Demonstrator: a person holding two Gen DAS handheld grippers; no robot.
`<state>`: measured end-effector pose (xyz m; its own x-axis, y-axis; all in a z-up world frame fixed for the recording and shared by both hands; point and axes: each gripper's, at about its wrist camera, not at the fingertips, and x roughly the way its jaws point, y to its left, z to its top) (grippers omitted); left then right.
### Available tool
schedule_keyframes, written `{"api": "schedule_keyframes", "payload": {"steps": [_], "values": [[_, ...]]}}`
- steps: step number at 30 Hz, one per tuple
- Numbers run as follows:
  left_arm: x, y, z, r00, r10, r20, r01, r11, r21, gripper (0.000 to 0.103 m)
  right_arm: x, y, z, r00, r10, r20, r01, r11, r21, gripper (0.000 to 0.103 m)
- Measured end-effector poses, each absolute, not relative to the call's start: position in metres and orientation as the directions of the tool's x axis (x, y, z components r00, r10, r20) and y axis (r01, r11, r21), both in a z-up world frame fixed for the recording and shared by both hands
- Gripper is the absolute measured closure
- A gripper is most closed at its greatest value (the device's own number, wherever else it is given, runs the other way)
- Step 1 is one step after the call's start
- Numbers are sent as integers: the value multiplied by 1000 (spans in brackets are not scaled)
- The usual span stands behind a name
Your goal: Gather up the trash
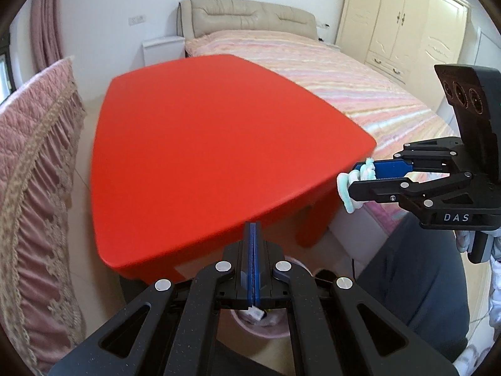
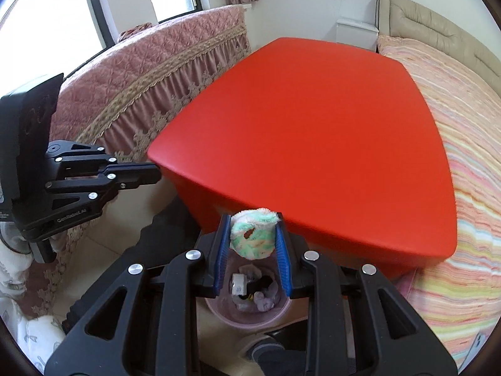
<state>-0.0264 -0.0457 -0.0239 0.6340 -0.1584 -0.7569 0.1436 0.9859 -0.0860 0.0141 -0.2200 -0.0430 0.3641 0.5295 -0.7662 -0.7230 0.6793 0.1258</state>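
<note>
My right gripper (image 2: 253, 235) is shut on a crumpled white-and-green wad of trash (image 2: 253, 233), held in the air just off the near edge of the red table (image 2: 313, 109) and above a pink waste bin (image 2: 250, 310) on the floor. The bin holds several scraps. In the left wrist view the right gripper (image 1: 357, 177) shows at the right with the wad (image 1: 353, 189) at its tips. My left gripper (image 1: 253, 235) is shut and empty, near the table's front edge (image 1: 188, 163), above the bin (image 1: 266, 326). The left gripper (image 2: 153, 172) also shows at the left of the right wrist view.
A bed (image 1: 328, 72) with a striped pink cover lies to the right of the table. A pink quilted cover with a lace fringe (image 2: 141, 69) drapes furniture to the left. A cream wardrobe (image 1: 404, 22) stands at the back right. The person's dark trouser leg (image 1: 413, 282) is near the bin.
</note>
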Motion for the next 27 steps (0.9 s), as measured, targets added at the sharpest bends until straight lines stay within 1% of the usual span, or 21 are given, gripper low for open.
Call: {"api": "schedule_keyframes", "payload": {"steps": [10,17,19,20,21,22,23,24,25,27], "values": [[-42,-59,-59,565,-208,-798,178,976,-129,103,-3,-223,-84,307,510,-803,-717,679,157,76],[-38,-58,-59,558,-229,-797,192,971,-144,103,-4,-224,-89,287,519,-805,-718,673,178,76],[-37,-60,-58,559,-228,-797,190,971,-145,103,-4,-227,-88,287,522,-803,-720,670,179,69],[-37,-60,-58,562,-222,-797,185,973,-140,95,-3,-228,-88,290,520,-803,-720,672,175,60],[-36,-60,-58,564,-213,-798,180,975,-133,91,-3,-227,-88,303,512,-804,-717,678,162,35],[-35,-59,-59,563,-204,-801,172,977,-128,62,-3,-228,-89,317,507,-802,-715,683,150,18],[-35,-58,-60,568,-192,-800,161,980,-120,18,-3,-229,-90,327,500,-802,-710,690,140,15],[-36,-56,-59,591,-172,-788,145,984,-106,10,-3,-230,-91,330,496,-803,-707,693,137,13],[-35,-54,-59,594,-165,-788,138,985,-103,11,-2,-232,-92,332,494,-803,-704,697,137,9],[-33,-51,-61,587,-150,-796,118,988,-99,8,-1,-234,-94,338,485,-806,-699,703,130,6]]}}
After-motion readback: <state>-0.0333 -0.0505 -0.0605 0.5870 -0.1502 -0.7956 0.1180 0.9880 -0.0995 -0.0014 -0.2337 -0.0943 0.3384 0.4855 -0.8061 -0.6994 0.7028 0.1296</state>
